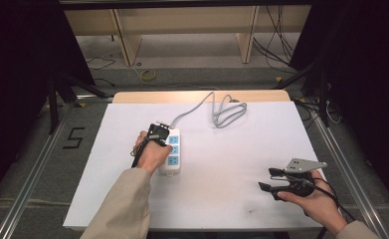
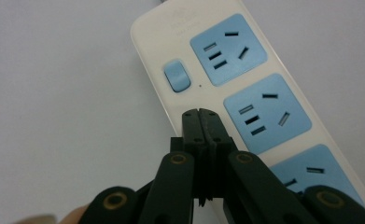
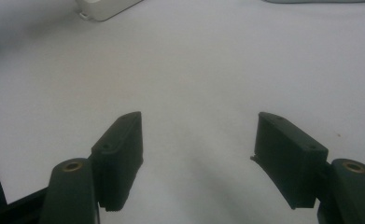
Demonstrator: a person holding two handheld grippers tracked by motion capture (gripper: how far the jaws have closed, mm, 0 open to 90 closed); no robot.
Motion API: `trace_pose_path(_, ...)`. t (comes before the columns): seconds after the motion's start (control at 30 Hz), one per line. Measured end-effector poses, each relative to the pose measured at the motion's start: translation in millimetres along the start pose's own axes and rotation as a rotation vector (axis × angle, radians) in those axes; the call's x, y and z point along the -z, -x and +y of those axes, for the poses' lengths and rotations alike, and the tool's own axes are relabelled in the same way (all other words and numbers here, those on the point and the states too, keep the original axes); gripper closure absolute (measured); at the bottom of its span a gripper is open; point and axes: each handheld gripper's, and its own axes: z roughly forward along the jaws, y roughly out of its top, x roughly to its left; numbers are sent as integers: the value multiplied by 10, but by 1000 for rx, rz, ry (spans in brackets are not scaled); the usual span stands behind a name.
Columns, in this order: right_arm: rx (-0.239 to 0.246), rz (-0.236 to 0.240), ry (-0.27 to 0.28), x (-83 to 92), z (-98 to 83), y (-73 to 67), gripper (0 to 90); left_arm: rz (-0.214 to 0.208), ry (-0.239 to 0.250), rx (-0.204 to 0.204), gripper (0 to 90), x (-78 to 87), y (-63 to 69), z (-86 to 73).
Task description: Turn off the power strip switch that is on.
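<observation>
A white power strip [image 1: 172, 152] with three blue sockets is seen lying on the white tabletop [image 1: 232, 164], left of centre, its length running from near to far. In the left gripper view, a blue rocker switch [image 2: 177, 75] is seen at the far end of the strip, beside the first socket, and the strip's white edge is crossed by the jaw tips. A grey cable [image 1: 217, 107] is led from the strip's far end towards the far edge of the tabletop, where it is gathered into a loose loop. The left hand-held gripper [image 1: 158, 132] is held over the far end of the strip by the left hand [image 1: 152, 155], and its jaws are pressed together with nothing between them, the tips [image 2: 200, 122] being just near of the switch. The right hand-held gripper [image 1: 267, 179] is held by the right hand [image 1: 314, 199] near the right near corner of the tabletop, well apart from the strip, with its grey three-cornered plate [image 1: 304, 164] on top. Its jaws are spread wide, and only bare tabletop is seen between them in the right gripper view; a corner of the strip [image 3: 106, 8] is seen at the top of that view.
</observation>
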Motion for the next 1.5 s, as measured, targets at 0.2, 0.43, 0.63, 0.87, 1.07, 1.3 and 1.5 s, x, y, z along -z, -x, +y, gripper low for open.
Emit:
trace_pose_path(0.2, -3, -2, 1, -2, -2, 9, 329, -51, 0, 52, 900, 0, -79, -4)
trace_pose_path(0.43, 5, -1, -2, -9, 3, 1, 329, -80, -1, 89, 900, -5, -124, 1)
trace_pose_path(0.63, 5, -1, -2, -8, 3, 5, 329, -80, 3, 90, 900, -9, -126, 3)
trace_pose_path(0.87, 8, -2, -2, -8, 3, 6, 329, -79, 7, 94, 900, -8, -124, 0)
trace_pose_path(1.07, 9, -1, -2, -8, 4, 4, 329, -87, 11, 91, 900, -3, -113, 4)
trace_pose_path(1.3, 9, -1, -2, -6, 2, 4, 329, -76, 11, 74, 900, -5, -80, 15)
trace_pose_path(1.5, 9, -1, -4, -8, 2, 0, 329, -80, 9, 77, 900, -7, -85, 16)
